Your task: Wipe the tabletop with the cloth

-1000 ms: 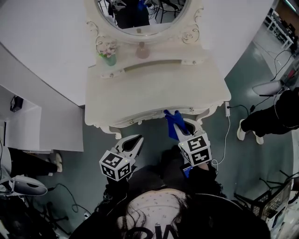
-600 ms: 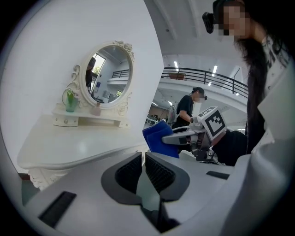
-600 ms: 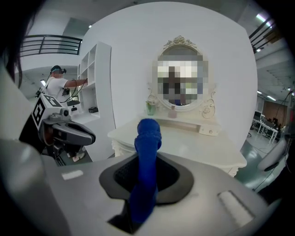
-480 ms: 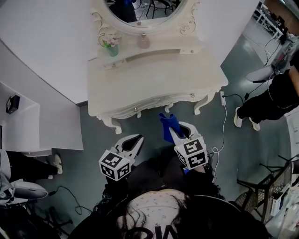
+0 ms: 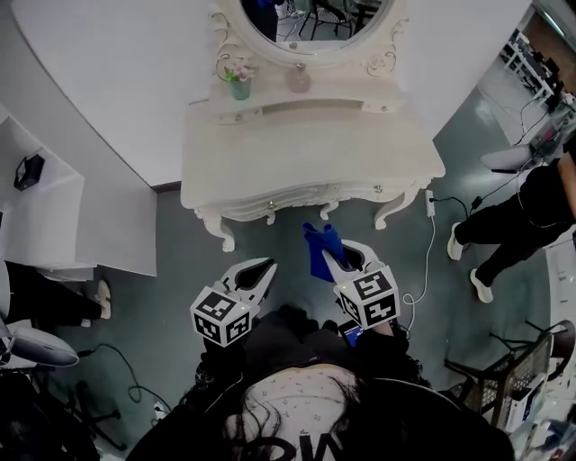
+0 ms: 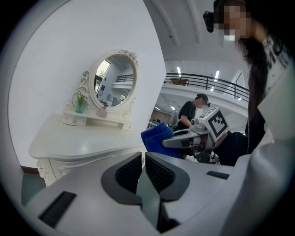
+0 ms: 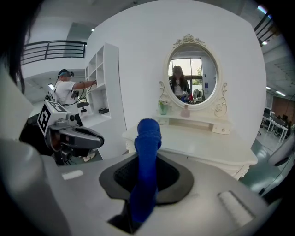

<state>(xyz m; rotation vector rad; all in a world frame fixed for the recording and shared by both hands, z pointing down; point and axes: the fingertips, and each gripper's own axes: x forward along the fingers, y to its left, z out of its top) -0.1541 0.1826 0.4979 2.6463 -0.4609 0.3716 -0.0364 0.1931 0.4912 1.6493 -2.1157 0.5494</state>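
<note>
Blue cloth (image 7: 147,156): soft, nubbly, bunched into a thick roll. It is clamped between the ribbed black jaws of the right gripper (image 5: 340,258), just in front of the table (image 5: 306,153), not touching it. Left gripper (image 5: 259,270): jaws pressed together, empty. Table top glossy cream with a scalloped carved edge; oval mirror (image 5: 315,16) behind. Floor (image 5: 171,261) grey-green.

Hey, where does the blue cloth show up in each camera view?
Head view: blue cloth centre, below the table edge.
Left gripper view: centre-right, held by the right tongs.
Right gripper view: lower centre, clamped upright.
Shared landmark: oval mirror.
</note>
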